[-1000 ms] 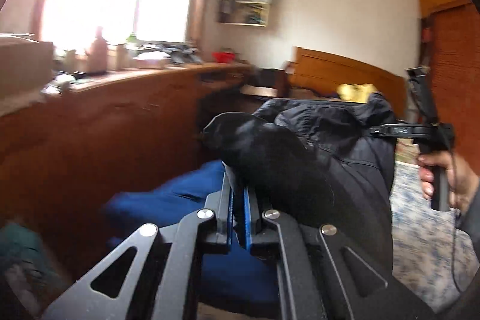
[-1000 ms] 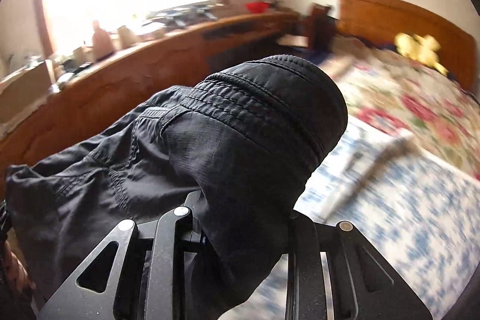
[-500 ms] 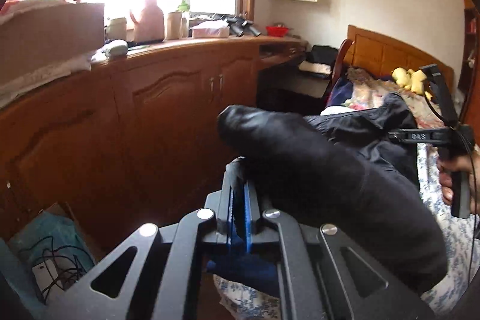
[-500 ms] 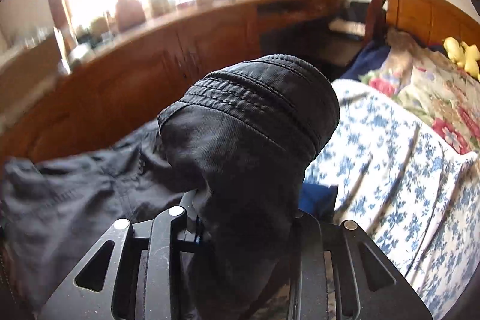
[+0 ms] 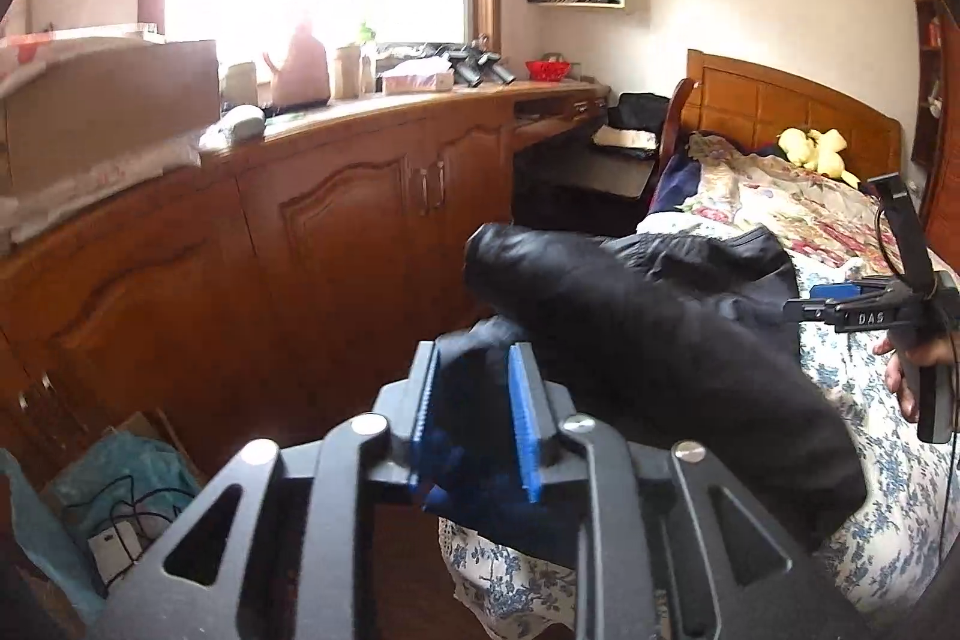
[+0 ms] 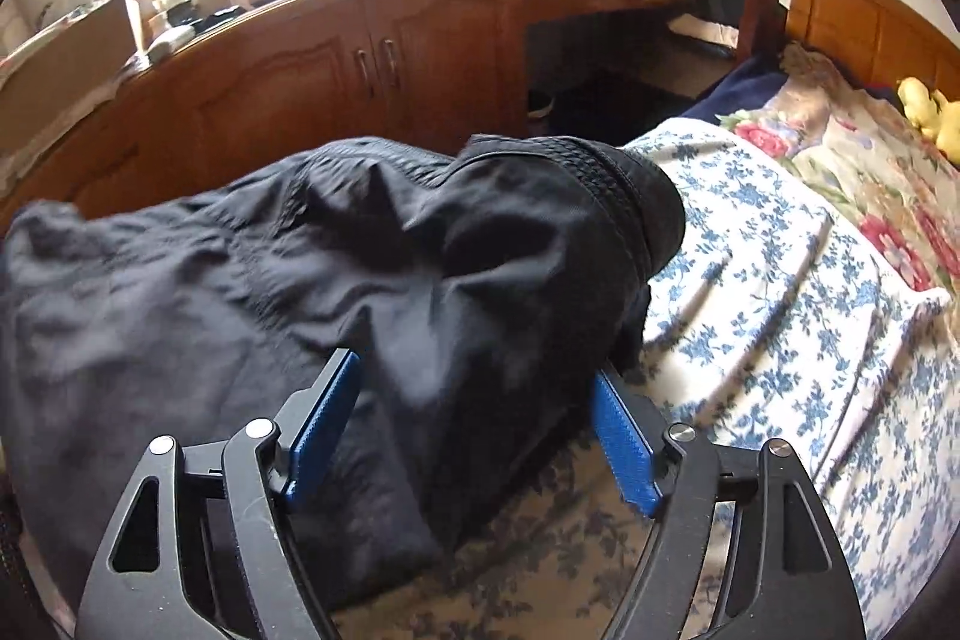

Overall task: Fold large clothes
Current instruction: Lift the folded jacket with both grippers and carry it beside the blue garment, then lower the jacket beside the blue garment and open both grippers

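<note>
A large black garment [image 6: 252, 316] lies bunched on the near end of the bed, its ribbed hem [image 6: 624, 208] pointing to the headboard. My right gripper [image 6: 474, 430] hangs over it with jaws opening wide; a fold of the cloth lies loosely between the blue pads [image 6: 624, 448], which do not press it. In the left wrist view, the other end of the black garment [image 5: 630, 340] droops over my left gripper [image 5: 474, 418]. Its jaws are opening too, with dark cloth slack between the pads [image 5: 525, 418]. The right gripper [image 5: 840, 304] and the hand holding it show at the far right.
The bed carries a blue-flowered sheet [image 6: 780, 310] and a floral quilt [image 6: 870, 172], with a yellow plush toy [image 5: 813, 148] by the wooden headboard. Wooden cabinets [image 5: 336, 232] run along the left under a cluttered counter. A box with cables [image 5: 120, 490] sits on the floor.
Both grippers came down toward the bed with the garment. Both were shut on the black cloth and now stand apart, the right far wider, and the garment has slumped onto the sheet.
</note>
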A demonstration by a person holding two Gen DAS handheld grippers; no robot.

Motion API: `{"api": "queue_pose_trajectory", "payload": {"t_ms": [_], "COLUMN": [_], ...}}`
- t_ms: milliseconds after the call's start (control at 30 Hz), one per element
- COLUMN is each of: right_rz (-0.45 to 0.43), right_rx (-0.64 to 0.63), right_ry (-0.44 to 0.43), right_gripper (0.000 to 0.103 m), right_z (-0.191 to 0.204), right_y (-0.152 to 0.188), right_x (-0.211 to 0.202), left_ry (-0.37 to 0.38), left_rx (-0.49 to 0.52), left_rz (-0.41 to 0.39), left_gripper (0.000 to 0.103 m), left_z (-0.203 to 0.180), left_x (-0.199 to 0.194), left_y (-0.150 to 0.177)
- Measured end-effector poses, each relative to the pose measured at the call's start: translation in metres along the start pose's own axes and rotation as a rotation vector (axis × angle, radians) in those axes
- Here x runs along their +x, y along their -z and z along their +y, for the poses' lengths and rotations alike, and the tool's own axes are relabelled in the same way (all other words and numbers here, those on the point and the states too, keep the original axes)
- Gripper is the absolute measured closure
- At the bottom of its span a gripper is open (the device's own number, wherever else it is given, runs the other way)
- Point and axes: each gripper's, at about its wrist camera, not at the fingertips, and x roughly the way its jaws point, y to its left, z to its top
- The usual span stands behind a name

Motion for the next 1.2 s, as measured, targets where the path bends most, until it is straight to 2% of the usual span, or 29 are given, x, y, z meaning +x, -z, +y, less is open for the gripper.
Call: {"api": "queue_pose_trajectory", "payload": {"t_ms": [67,200,300,467,767,933,1033,1200], "right_rz": [-0.017,-0.075,-0.093,-0.163,-0.269,-0.316,-0.343,-0.35], "right_rx": [-0.01,-0.028,-0.035,-0.027,0.031,0.069,0.103,0.148], "right_ry": [-0.002,-0.005,-0.02,-0.006,0.131,0.191,0.228,0.286], "right_gripper": [0.025,0.025,0.025,0.025,0.024,0.023,0.022,0.022], "right_z": [0.001,0.002,-0.001,-0.017,-0.07,-0.1,-0.115,-0.136], "right_y": [0.007,0.022,0.034,0.068,0.139,0.18,0.203,0.248], "right_x": [-0.012,-0.045,-0.068,-0.126,-0.232,-0.288,-0.317,-0.352], "left_ry": [0.011,0.055,0.108,0.186,0.357,0.453,0.506,0.549], "left_rx": [0.026,0.067,0.082,0.142,0.202,0.247,0.265,0.308], "left_rz": [-0.022,-0.068,-0.097,-0.148,-0.215,-0.221,-0.199,-0.169], "left_gripper": [0.072,0.068,0.05,0.05,0.049,0.048,0.048,0.048], "left_z": [-0.008,-0.036,-0.061,-0.118,-0.232,-0.294,-0.329,-0.381], "left_x": [-0.01,-0.033,-0.046,-0.07,-0.113,-0.137,-0.15,-0.166], "left_y": [-0.007,-0.018,-0.027,-0.037,-0.04,-0.031,-0.021,0.001]}}
